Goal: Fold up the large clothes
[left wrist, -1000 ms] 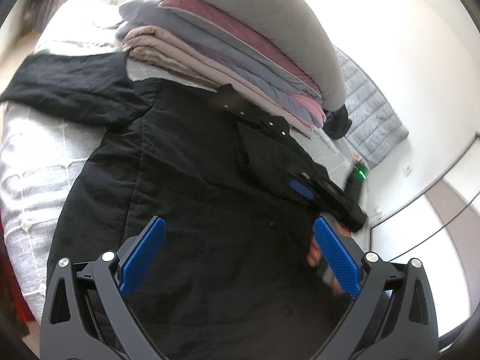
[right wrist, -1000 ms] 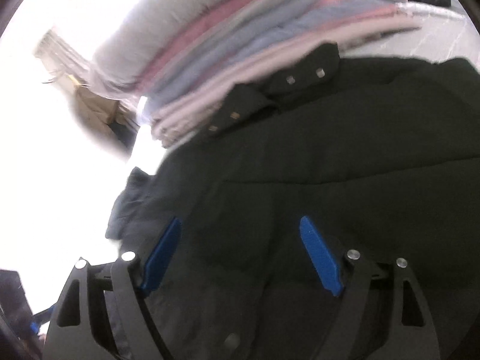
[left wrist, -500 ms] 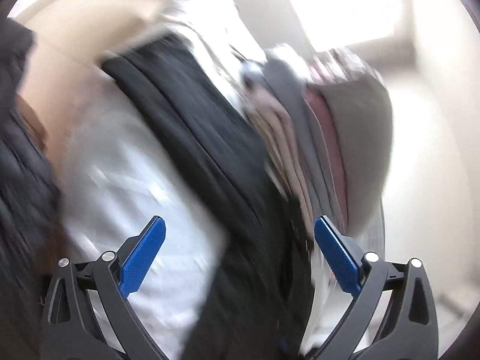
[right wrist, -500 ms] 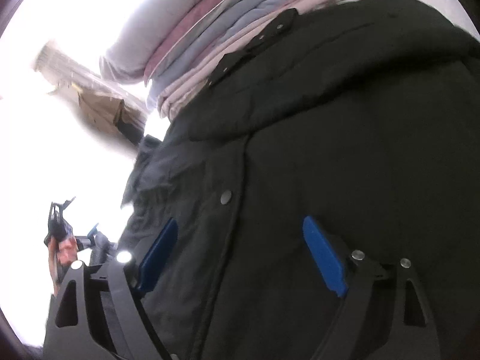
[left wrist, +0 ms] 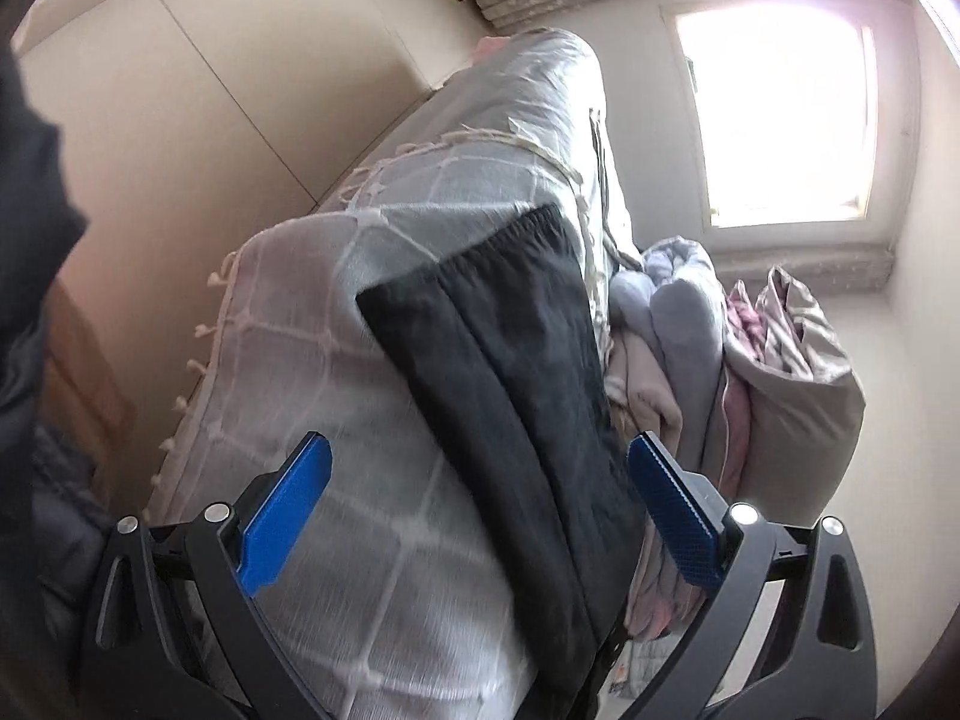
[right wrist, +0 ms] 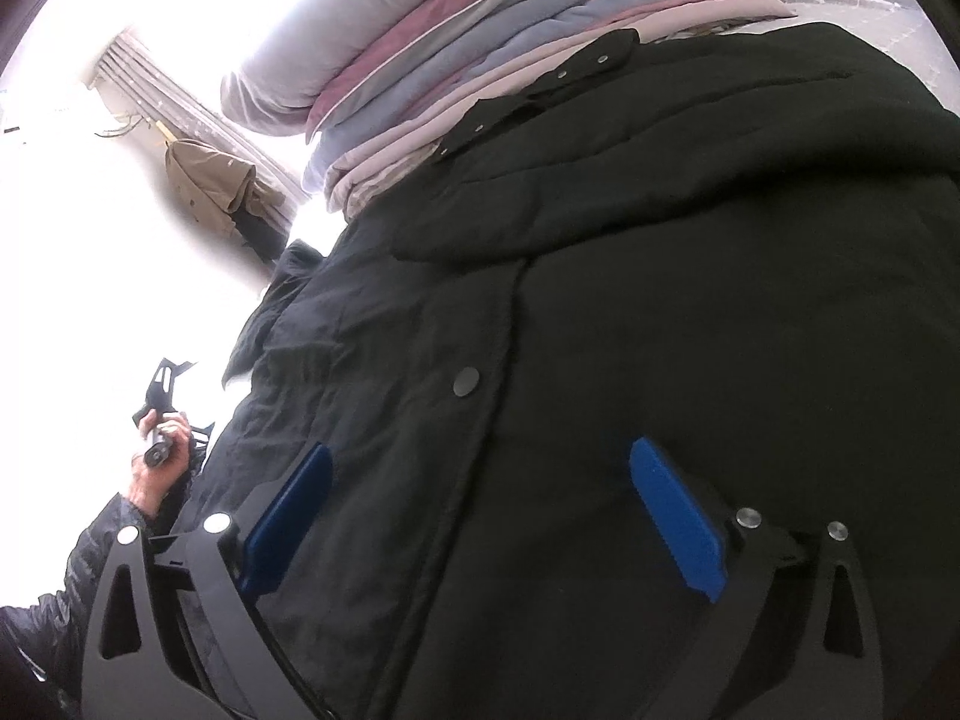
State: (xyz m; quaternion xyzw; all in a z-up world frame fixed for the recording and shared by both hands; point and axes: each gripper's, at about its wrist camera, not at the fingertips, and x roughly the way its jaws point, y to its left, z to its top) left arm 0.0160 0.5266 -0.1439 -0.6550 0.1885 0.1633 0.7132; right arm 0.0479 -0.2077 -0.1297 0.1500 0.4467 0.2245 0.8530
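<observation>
- Swinging away from the coat's body, the left gripper [left wrist: 477,513] now faces its black sleeve [left wrist: 510,372] on the bed [left wrist: 336,312], fingers wide, empty.
- Right gripper [right wrist: 480,516] fingers are opening above the black coat [right wrist: 690,300], gripping nothing; folding the sleeve inward probably follows.

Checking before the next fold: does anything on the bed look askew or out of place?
One thing: the black coat is not lying flat. Its collar tab with the snaps rides up against the stack of folded bedding, and its far edge is bunched and wrinkled. In the left wrist view the black sleeve lies stretched out on the white bedspread.
</observation>
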